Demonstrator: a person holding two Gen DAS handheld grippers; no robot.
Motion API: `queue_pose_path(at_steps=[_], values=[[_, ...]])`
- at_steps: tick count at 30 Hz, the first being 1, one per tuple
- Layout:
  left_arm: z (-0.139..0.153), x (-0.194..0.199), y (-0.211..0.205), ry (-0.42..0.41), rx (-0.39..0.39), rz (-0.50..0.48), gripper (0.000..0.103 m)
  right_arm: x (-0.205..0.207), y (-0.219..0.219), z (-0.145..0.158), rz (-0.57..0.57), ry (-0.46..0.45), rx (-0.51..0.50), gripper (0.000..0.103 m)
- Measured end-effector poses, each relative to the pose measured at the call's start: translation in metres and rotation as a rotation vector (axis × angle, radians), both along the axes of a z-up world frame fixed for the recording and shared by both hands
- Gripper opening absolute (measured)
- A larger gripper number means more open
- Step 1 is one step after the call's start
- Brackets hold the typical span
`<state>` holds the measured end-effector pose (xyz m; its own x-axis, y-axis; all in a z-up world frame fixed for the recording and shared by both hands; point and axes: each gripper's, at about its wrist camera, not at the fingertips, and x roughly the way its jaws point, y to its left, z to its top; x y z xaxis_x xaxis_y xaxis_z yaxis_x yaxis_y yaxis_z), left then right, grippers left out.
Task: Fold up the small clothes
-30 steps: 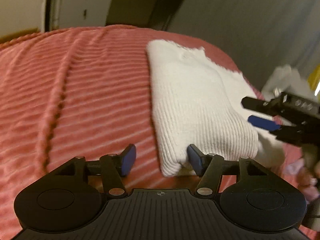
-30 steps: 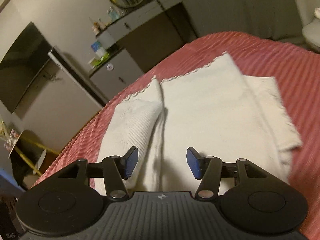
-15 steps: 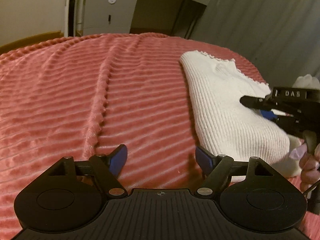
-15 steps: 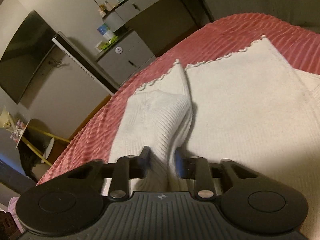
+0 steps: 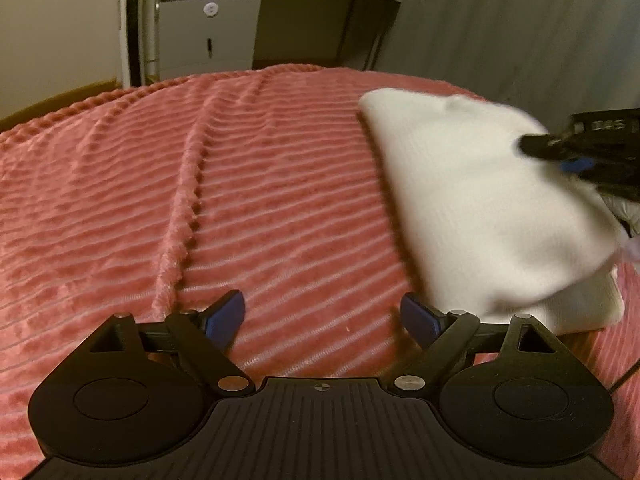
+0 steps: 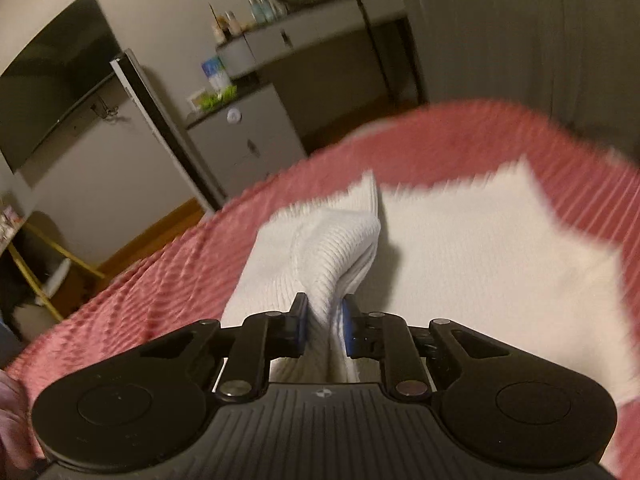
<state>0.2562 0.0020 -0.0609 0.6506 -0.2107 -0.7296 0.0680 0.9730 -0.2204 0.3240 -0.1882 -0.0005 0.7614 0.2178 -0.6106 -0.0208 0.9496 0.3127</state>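
Note:
A white ribbed knit garment (image 5: 480, 192) lies folded on the pink ribbed bedspread (image 5: 200, 208). My right gripper (image 6: 325, 324) is shut on a bunched fold of that garment (image 6: 336, 248) and lifts it above the flat part (image 6: 480, 248). The right gripper also shows in the left wrist view (image 5: 576, 152), at the garment's right side. My left gripper (image 5: 323, 318) is open and empty, low over the bedspread, just left of the garment's near edge.
A grey cabinet (image 5: 206, 36) and a dark desk (image 5: 320, 12) stand beyond the bed's far edge. A wall-mounted dark screen (image 6: 52, 92) and a grey curtain (image 5: 520, 28) are behind. The bedspread stretches bare to the left.
My right gripper closed on the garment's fold and raised it. My left gripper opened wider and drew back to the left, away from the garment.

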Motion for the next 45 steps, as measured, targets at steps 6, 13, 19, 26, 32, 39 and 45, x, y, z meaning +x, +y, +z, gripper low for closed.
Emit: queue_pose_path(at_steps=[6, 13, 19, 26, 32, 39, 45], values=[[-0.002, 0.001, -0.002, -0.002, 0.015, -0.005, 0.092, -0.022, -0.035, 0.007, -0.112, -0.046, -0.249, 0.017], [-0.004, 0.001, -0.005, -0.002, 0.032, -0.016, 0.094, -0.065, -0.076, -0.021, -0.251, 0.037, -0.109, 0.042], [0.001, -0.004, -0.005, -0.018, -0.013, -0.026, 0.094, -0.111, -0.097, -0.027, -0.251, 0.050, 0.150, 0.055], [0.005, -0.013, -0.019, -0.030, -0.110, -0.104, 0.094, -0.104, -0.097, -0.043, -0.268, 0.104, 0.304, 0.054], [0.001, -0.021, -0.044, -0.058, -0.105, -0.187, 0.094, -0.105, -0.099, -0.049, -0.290, 0.113, 0.370, 0.054], [-0.006, -0.026, -0.060, -0.079, -0.021, -0.214, 0.094, -0.120, -0.100, -0.056, -0.297, 0.098, 0.480, 0.054], [-0.007, -0.023, -0.056, -0.086, -0.027, -0.189, 0.094, -0.110, -0.097, -0.065, -0.332, 0.081, 0.542, 0.047]])
